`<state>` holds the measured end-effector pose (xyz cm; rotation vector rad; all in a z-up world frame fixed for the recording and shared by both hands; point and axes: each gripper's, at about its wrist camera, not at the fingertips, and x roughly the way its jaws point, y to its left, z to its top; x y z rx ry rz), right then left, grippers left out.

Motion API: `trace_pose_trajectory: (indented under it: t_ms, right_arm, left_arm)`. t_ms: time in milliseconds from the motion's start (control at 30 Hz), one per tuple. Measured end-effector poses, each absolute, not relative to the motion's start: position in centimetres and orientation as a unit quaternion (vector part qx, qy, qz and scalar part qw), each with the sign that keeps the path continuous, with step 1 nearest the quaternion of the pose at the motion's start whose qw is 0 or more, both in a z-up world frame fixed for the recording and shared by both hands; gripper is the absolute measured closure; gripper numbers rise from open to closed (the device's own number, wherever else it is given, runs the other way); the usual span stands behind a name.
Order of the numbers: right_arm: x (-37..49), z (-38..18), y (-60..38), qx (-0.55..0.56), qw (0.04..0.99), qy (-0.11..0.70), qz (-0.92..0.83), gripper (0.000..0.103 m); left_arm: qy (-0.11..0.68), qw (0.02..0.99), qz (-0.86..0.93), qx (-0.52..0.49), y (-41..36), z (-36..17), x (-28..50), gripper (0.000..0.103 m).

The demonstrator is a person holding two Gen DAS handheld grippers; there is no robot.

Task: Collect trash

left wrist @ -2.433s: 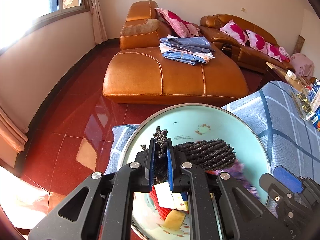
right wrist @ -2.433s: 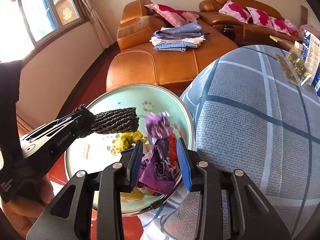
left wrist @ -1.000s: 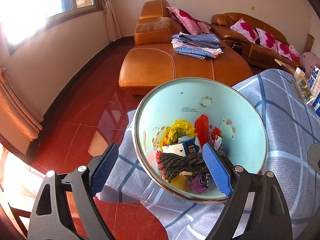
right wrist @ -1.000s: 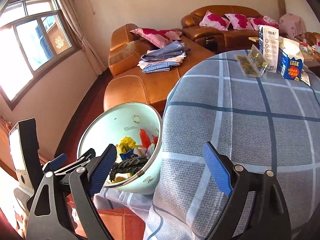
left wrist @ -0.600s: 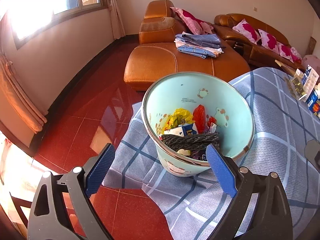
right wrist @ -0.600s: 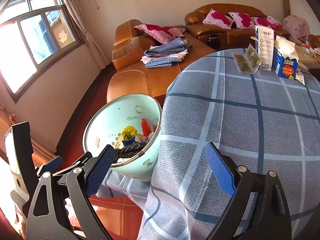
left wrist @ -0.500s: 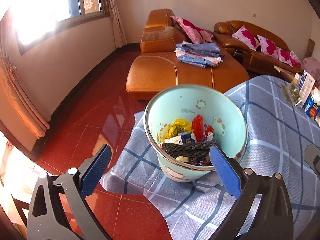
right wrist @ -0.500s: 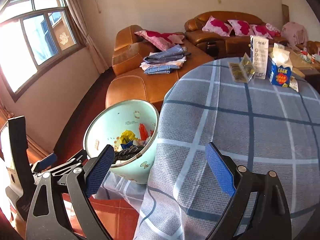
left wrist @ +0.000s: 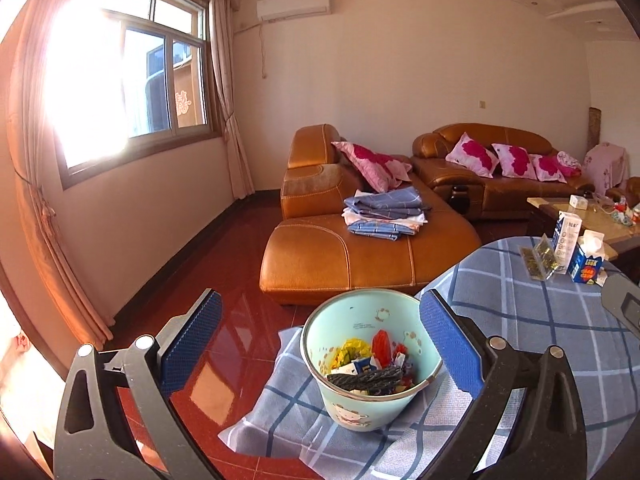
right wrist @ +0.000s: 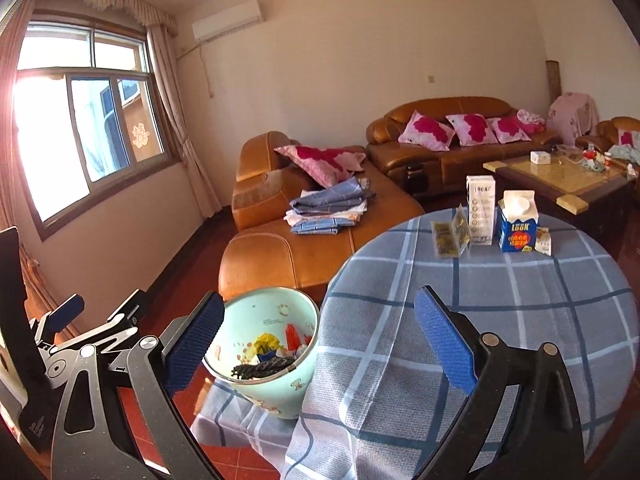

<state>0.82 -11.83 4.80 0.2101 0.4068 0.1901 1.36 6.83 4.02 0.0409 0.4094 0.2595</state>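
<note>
A pale green trash bin (left wrist: 360,408) stands on the floor beside the round table, on the hanging tablecloth. It also shows in the right wrist view (right wrist: 276,390). It holds a dark knitted piece (left wrist: 366,379), yellow and red wrappers and a blue-white packet. My left gripper (left wrist: 320,348) is open and empty, raised above and behind the bin. My right gripper (right wrist: 316,344) is open and empty above the table's near edge. The left gripper's body (right wrist: 60,340) shows at the left of the right wrist view.
The round table with a blue checked cloth (right wrist: 520,320) bears a white carton (right wrist: 480,208), a blue carton (right wrist: 516,226) and clear snack packets (right wrist: 450,236) at its far side. An orange leather sofa (left wrist: 360,248) with folded clothes stands behind. A coffee table (right wrist: 560,176) is far right.
Both grippers let go of their trash into the bin and opened. Then both pulled up and back from the bin, so more of the room shows.
</note>
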Motion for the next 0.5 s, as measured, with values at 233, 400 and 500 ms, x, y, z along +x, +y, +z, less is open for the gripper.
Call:
trace_pose_trajectory:
  t_ms: [233,400,500]
  right_arm:
    - [-1.3,6.8,-12.2,0.107,0.979,0.153,0.076,0.005]
    - [-1.4,6.9,-12.5,0.118,0.978,0.152,0.074,0.005]
    - [-1.7,7.1,-12.2,0.115,0.980,0.146,0.074,0.005]
  left_arm:
    - [0.166,0.980,0.109,0.020,6.4,6.1,-0.5,0.006]
    - [0.152,0.983,0.102,0.026,6.0,6.6,-1.2,0.006]
    - [0.148,0.983,0.103,0.020,6.1,7.0,-1.5,0.006]
